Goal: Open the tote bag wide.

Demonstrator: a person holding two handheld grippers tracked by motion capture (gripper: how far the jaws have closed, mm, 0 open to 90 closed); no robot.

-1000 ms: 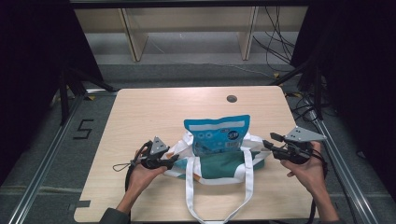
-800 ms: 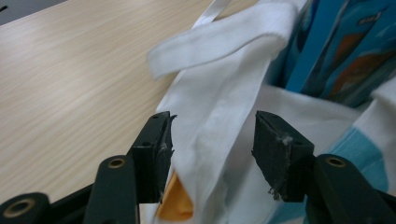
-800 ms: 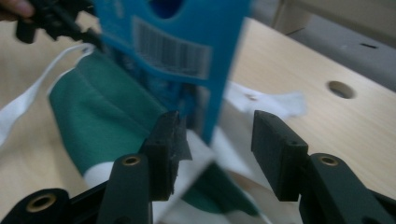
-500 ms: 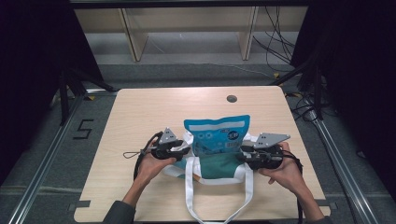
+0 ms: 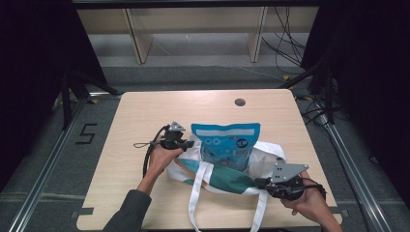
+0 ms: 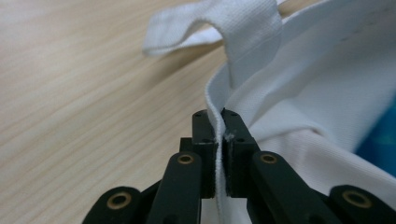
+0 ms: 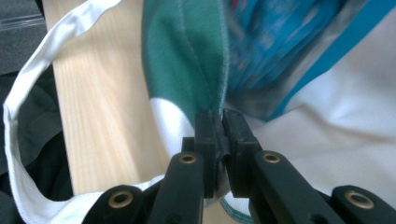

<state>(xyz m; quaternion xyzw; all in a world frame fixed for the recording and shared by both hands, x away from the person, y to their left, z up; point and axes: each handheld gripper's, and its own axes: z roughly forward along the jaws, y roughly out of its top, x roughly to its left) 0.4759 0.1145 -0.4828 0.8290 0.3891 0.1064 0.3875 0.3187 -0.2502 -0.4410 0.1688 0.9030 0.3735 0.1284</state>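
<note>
A person's two forearms come in from the near edge of a pale wooden table point(image 5: 145, 116), each hand holding a black gripper. Nearest, on the right, the right gripper point(image 5: 258, 183) lies low over the table with a grey three-cornered plate on top. Its fingers point(image 7: 205, 135) have just been closing and are now clamped on the green and white edge of a cloth bag point(image 5: 217, 176), at the bag's near right side. In the right gripper view the pinched fabric stands as a thin fold between the two black fingers, with green cloth rising above them and white cloth to the right.

The bag lies in the middle of the table, mouth opened upward. Its two long white straps point(image 5: 196, 198) trail toward the near edge and hang past it.

Inside the bag stands a blue packet point(image 5: 227, 142) with a white label, its top rising above the bag's rim.

A little farther back, on the left, the left gripper point(image 5: 188, 143) meets the bag's far left rim. Its fingers point(image 6: 205, 140) have also just been closing and now pinch the white hem, which runs up between them in the left gripper view; a white strap loops just above.

Farther on, a small dark round disc point(image 5: 240, 102) sits in the tabletop near its far edge. Beyond the table are wooden shelf legs point(image 5: 138, 38) and loose cables on the floor.
</note>
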